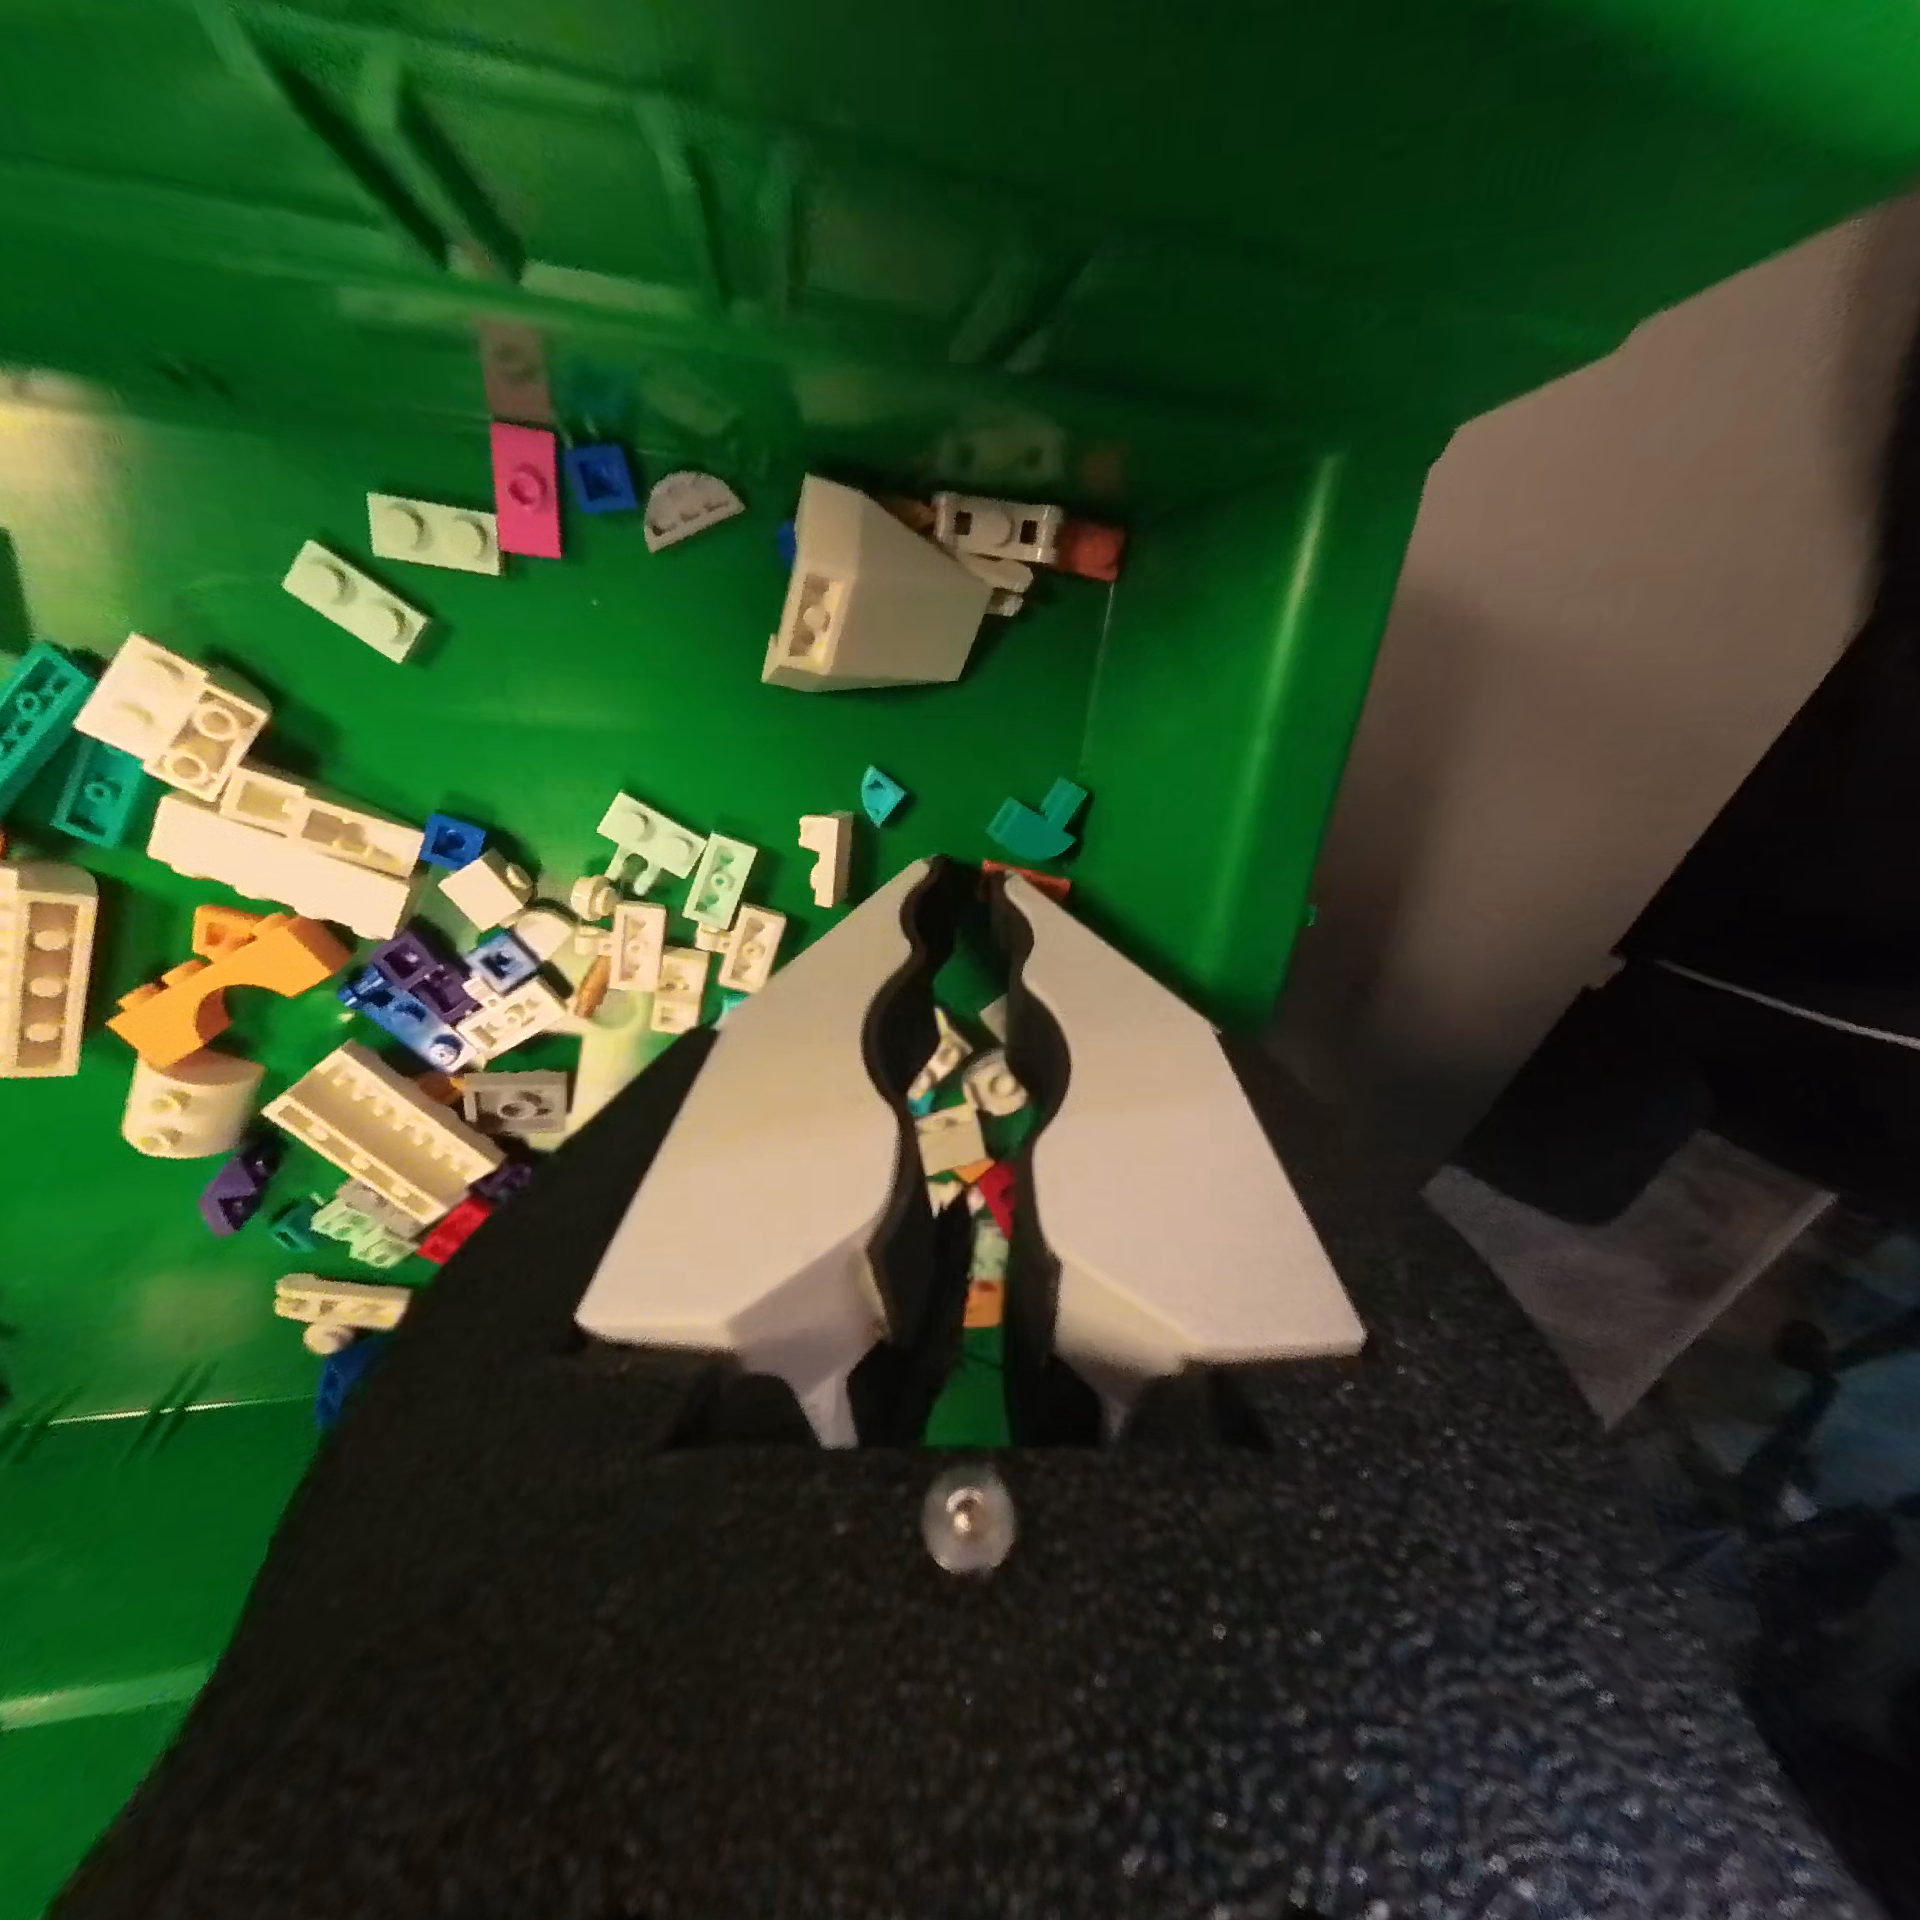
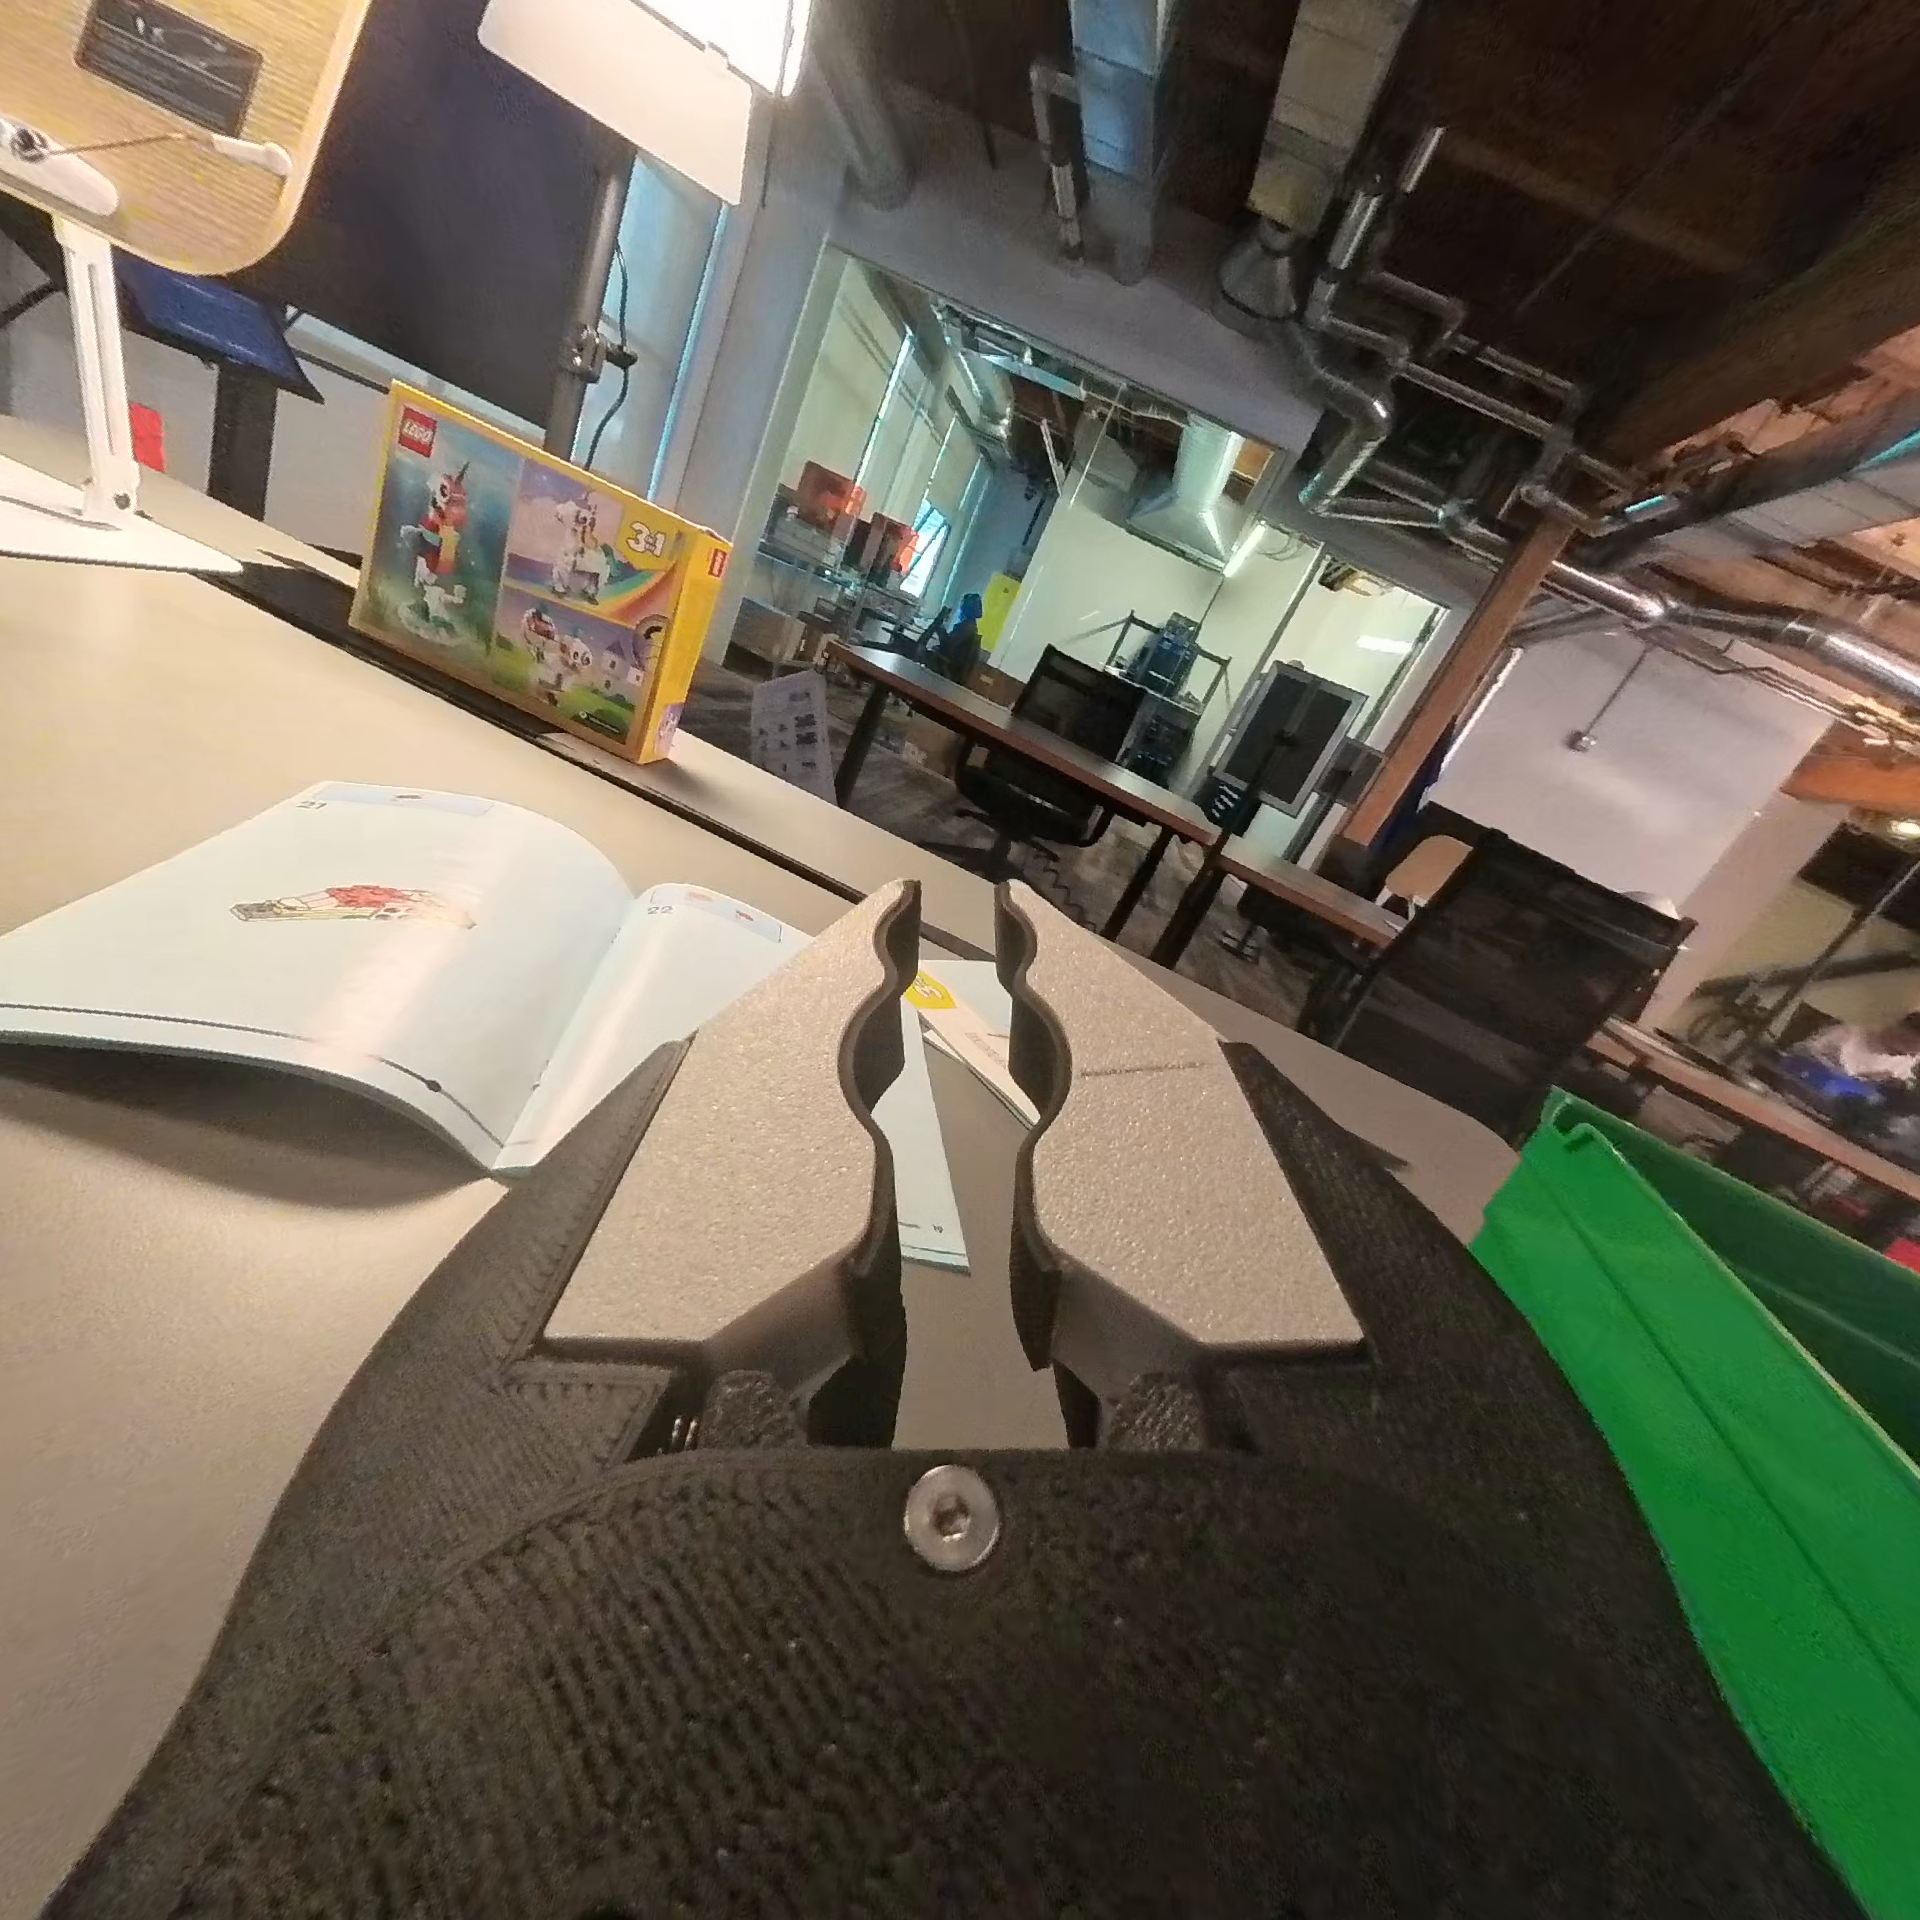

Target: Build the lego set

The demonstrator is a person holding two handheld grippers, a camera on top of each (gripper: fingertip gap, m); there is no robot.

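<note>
Lego pieces (image 1: pixel 343 935) were seen scattered loose across the floor of a green bin (image 1: pixel 1226 727), filling the left and centre of the left wrist view. Among them a large white sloped brick (image 1: pixel 873 603) lay alone at upper centre, an orange arch (image 1: pixel 223 987) at the left edge, and a pink plate (image 1: pixel 526 488) near the top. Small, rigid, light plastic was judged likely; smooth faces could slip, so a hold across two flat opposite sides was thought safest, and thin plates lying flat would be hard to lift from the bin floor.

The left gripper (image 1: pixel 966 883) was held low over the bin near its right wall, its jaws parted by a narrow gap with nothing visibly clamped; bricks showed through the slot behind it.

In the right wrist view the right gripper (image 2: pixel 956 904) was held above a grey table (image 2: pixel 208 1351), jaws slightly apart and empty. An open instruction booklet (image 2: pixel 343 935) lay at centre left, the set's yellow box (image 2: pixel 540 603) stood upper left, and the bin's rim appeared at lower right.
</note>
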